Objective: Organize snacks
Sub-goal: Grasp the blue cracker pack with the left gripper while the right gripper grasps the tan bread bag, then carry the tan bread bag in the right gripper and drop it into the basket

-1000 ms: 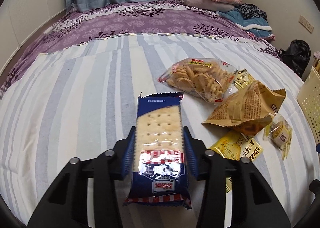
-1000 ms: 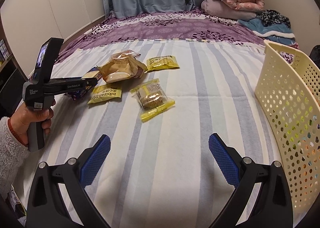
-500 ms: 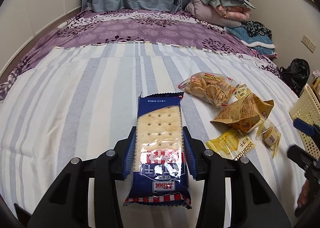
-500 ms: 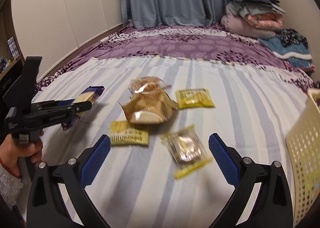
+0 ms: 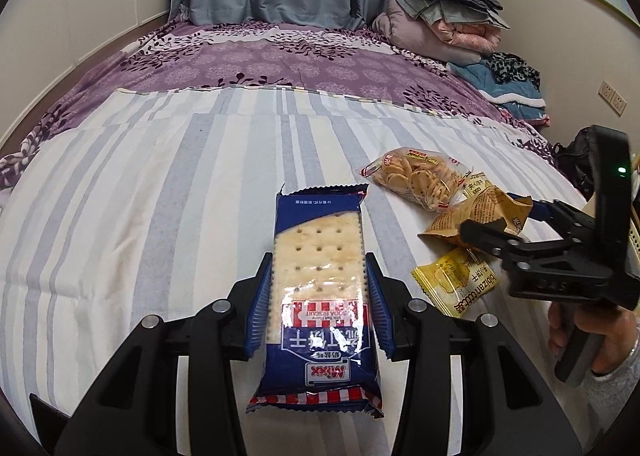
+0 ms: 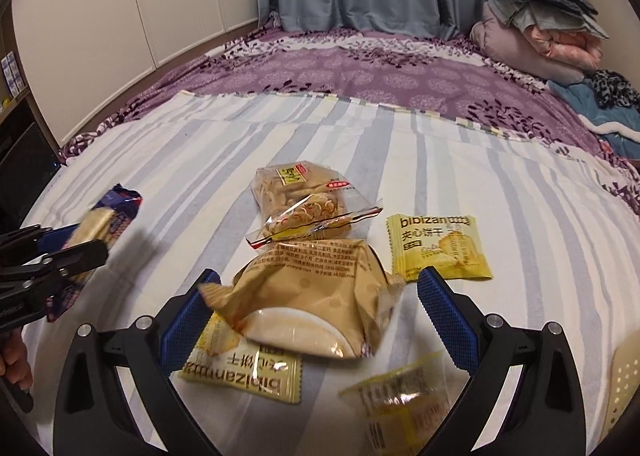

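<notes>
My left gripper (image 5: pixel 318 276) is shut on a blue soda biscuit packet (image 5: pixel 318 240), held above the striped sheet (image 5: pixel 140 216). In the right wrist view that gripper (image 6: pixel 72 248) and its packet (image 6: pixel 112 216) are at the left. My right gripper (image 6: pixel 318 280) is open and straddles a tan snack bag (image 6: pixel 312 308), with its pads apart from the bag. Around the bag lie a clear bag of round crackers (image 6: pixel 300 200), a yellow bibizan packet (image 6: pixel 440 248), a second yellow packet (image 6: pixel 244 368) and a small yellow-wrapped pastry (image 6: pixel 400 396). The left wrist view shows the right gripper (image 5: pixel 496 216) over the tan bag.
A sliver of the cream perforated basket (image 6: pixel 624 376) shows at the right edge. Folded blankets (image 6: pixel 540 28) are piled at the back right on the purple bedspread (image 6: pixel 360 72). Curtains and white cupboard doors stand behind the bed. A hand (image 5: pixel 584 340) grips the right tool.
My right gripper has swung left from the basket to the snack pile and now straddles the tan bag. The left gripper keeps hold of the biscuit packet and has shifted slightly.
</notes>
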`<state>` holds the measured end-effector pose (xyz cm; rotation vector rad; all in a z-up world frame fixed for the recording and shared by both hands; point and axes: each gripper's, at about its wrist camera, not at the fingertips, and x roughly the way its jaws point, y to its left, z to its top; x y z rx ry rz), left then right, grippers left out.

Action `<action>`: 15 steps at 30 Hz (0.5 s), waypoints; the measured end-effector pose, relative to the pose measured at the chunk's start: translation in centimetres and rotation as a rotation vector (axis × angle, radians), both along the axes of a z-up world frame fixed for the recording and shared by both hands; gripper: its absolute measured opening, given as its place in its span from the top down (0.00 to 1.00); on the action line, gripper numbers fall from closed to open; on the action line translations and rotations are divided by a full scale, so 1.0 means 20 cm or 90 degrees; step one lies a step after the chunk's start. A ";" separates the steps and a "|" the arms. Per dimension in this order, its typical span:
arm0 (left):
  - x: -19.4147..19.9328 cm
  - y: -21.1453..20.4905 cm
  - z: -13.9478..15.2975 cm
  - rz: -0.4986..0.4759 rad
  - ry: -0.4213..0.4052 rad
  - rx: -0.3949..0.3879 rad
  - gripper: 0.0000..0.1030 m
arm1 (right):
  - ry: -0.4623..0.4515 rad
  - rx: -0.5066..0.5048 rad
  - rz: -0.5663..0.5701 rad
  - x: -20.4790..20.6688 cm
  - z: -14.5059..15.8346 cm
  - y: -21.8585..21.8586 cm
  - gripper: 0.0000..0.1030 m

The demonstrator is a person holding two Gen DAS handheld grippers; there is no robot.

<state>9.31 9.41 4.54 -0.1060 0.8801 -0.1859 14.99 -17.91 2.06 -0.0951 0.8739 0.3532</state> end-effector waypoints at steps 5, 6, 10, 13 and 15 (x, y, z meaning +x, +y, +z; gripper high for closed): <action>-0.01 0.00 0.00 -0.002 0.000 -0.005 0.57 | 0.022 -0.008 0.003 0.05 -0.05 0.03 0.05; 0.00 0.00 0.00 -0.003 0.000 -0.006 0.57 | 0.026 -0.001 0.002 0.06 -0.06 0.03 0.05; 0.00 0.01 0.00 -0.003 -0.003 -0.008 0.57 | 0.027 0.007 -0.002 0.07 -0.06 0.03 0.07; -0.01 0.00 0.00 -0.003 -0.005 -0.011 0.57 | 0.018 -0.005 0.000 0.05 -0.05 0.03 0.15; -0.01 0.00 0.01 -0.003 -0.006 -0.012 0.57 | 0.017 -0.004 -0.001 0.04 -0.05 0.02 0.19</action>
